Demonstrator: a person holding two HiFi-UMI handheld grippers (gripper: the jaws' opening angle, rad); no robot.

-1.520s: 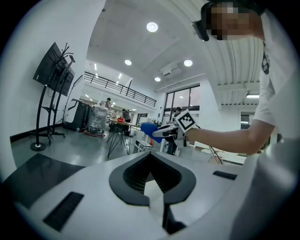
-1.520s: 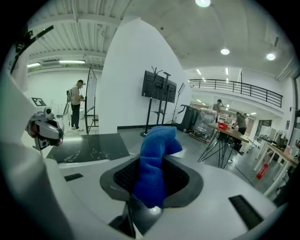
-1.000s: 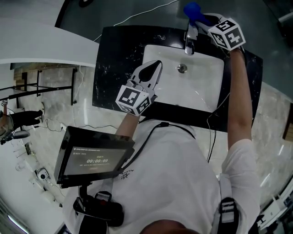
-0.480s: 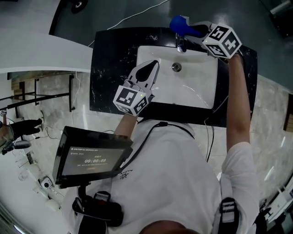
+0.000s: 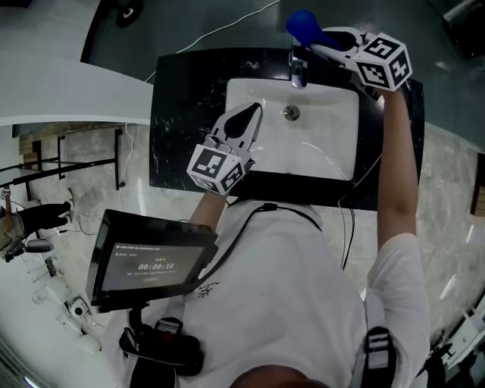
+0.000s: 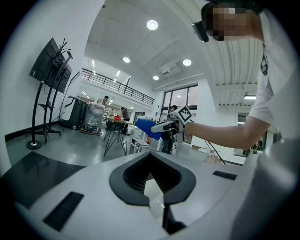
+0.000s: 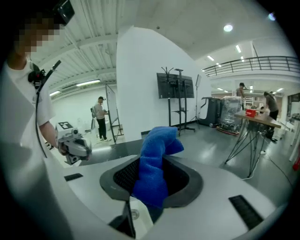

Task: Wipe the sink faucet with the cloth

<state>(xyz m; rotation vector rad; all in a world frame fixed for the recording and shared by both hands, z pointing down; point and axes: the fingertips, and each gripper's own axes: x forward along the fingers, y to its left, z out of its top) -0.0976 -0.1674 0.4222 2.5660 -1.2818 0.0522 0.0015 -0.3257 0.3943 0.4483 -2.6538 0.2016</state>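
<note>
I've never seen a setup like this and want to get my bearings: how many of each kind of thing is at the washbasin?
grippers: 2, the left gripper and the right gripper
blue cloth: 1
faucet: 1
sink: 1
drain: 1
Total: 6

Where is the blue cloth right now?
Head view: the cloth sits at the top, right of centre, clamped in the right gripper, just beyond the faucet at the far edge of the sink.

At the far side, the right gripper (image 5: 323,39) grips the blue cloth (image 5: 301,23) just beyond the faucet (image 5: 298,68), while the left gripper (image 5: 254,112) hangs over the white sink's (image 5: 333,151) left rim.
</note>
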